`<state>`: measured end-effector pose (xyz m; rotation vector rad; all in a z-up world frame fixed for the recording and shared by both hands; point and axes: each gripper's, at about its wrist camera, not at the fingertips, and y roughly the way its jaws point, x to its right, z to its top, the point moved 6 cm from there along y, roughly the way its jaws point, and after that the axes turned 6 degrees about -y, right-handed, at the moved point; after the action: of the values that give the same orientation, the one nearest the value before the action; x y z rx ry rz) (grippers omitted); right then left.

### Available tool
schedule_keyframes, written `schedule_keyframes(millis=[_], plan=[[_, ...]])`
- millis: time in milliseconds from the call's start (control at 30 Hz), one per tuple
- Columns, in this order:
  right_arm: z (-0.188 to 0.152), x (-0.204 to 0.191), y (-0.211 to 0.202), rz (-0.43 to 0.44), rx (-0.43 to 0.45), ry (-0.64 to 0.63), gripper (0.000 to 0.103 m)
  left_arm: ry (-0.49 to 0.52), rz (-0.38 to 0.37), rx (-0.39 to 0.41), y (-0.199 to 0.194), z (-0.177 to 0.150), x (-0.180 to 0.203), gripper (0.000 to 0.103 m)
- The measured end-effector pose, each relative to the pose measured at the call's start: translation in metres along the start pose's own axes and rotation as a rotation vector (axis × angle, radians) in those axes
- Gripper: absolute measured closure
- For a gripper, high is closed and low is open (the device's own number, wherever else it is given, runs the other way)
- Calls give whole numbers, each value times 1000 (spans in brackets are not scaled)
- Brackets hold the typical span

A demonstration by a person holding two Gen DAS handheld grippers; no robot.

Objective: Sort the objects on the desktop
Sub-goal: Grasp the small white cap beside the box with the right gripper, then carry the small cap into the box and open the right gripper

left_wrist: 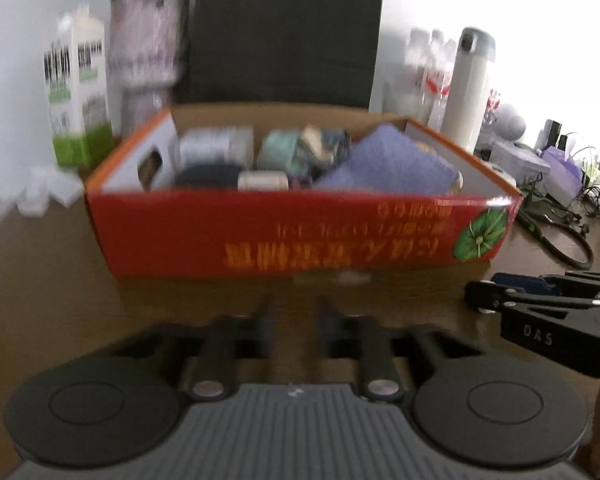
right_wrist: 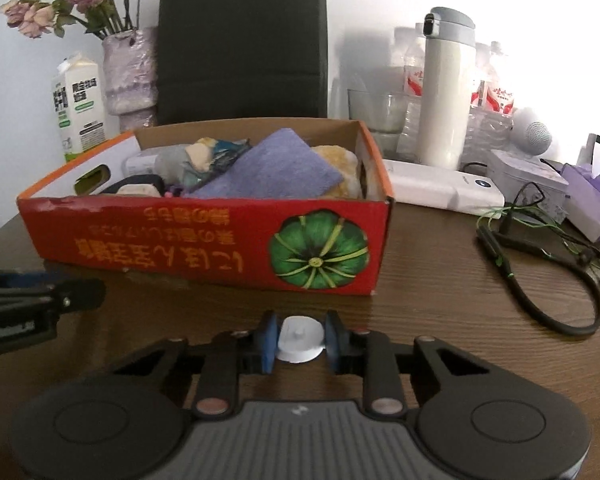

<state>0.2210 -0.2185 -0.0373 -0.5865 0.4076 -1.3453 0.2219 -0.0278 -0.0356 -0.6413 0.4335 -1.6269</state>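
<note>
left gripper sitting closed on nothing | right gripper clamping white round cap | red box lying just beyond

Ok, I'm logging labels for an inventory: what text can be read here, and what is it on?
"OAS": white letters on the side of the right tool.
Red box: large yellow East Asian lettering, upside down; I can't transcribe it reliably.
Milk carton: dark printed characters, too small to read.
Water bottles: red labels, blurred.
</note>
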Motion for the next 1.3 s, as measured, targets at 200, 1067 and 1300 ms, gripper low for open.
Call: schedule_keyframes(millis=[200,1067,1300], plan=[[-3,-22,-38,63,48,7,80,18,12,33,-32,-10,5,95],[-114,-79,-294,139,212,-30,80,126,48,249,-276,-142,37,96],[-154,-88,-345,120,306,-65,79,82,37,302,-324,-177,37,95]])
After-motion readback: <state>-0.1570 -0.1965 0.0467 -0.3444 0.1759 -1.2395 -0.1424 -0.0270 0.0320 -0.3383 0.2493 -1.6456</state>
